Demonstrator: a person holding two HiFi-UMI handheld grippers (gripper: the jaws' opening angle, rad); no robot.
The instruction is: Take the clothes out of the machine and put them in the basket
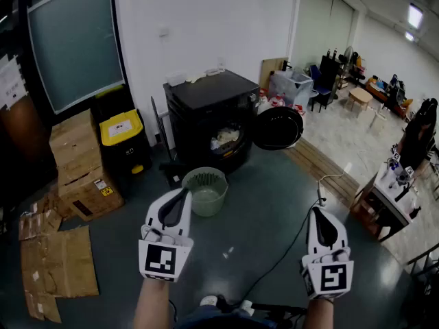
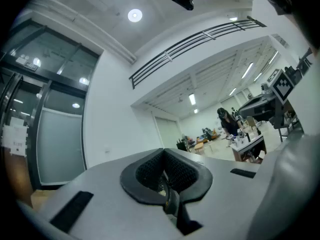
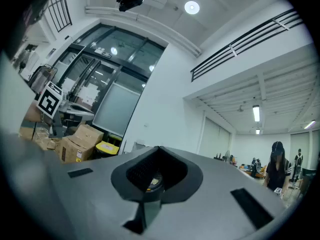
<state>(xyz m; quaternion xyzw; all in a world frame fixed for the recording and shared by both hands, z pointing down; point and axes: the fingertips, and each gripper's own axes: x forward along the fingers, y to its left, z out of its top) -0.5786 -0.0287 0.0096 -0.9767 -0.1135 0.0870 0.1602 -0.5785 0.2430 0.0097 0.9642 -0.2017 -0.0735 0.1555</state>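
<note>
A black washing machine (image 1: pixel 206 112) stands against the far wall with its round door (image 1: pixel 277 128) swung open to the right. Pale clothes (image 1: pixel 226 138) show inside the drum. A light green round basket (image 1: pixel 205 190) sits on the floor in front of the machine. My left gripper (image 1: pixel 180 195) is held low at the left, shut and empty, its tip just left of the basket. My right gripper (image 1: pixel 317 213) is held low at the right, shut and empty, well away from the machine. In both gripper views the jaws meet with nothing between them.
Cardboard boxes (image 1: pixel 79 163) and flattened cardboard (image 1: pixel 58 262) lie at the left beside a black bin with a yellow lid (image 1: pixel 121 129). A cable (image 1: pixel 288 245) runs across the floor at the right. A person (image 1: pixel 417 132) stands by a table (image 1: pixel 384 197) at the far right.
</note>
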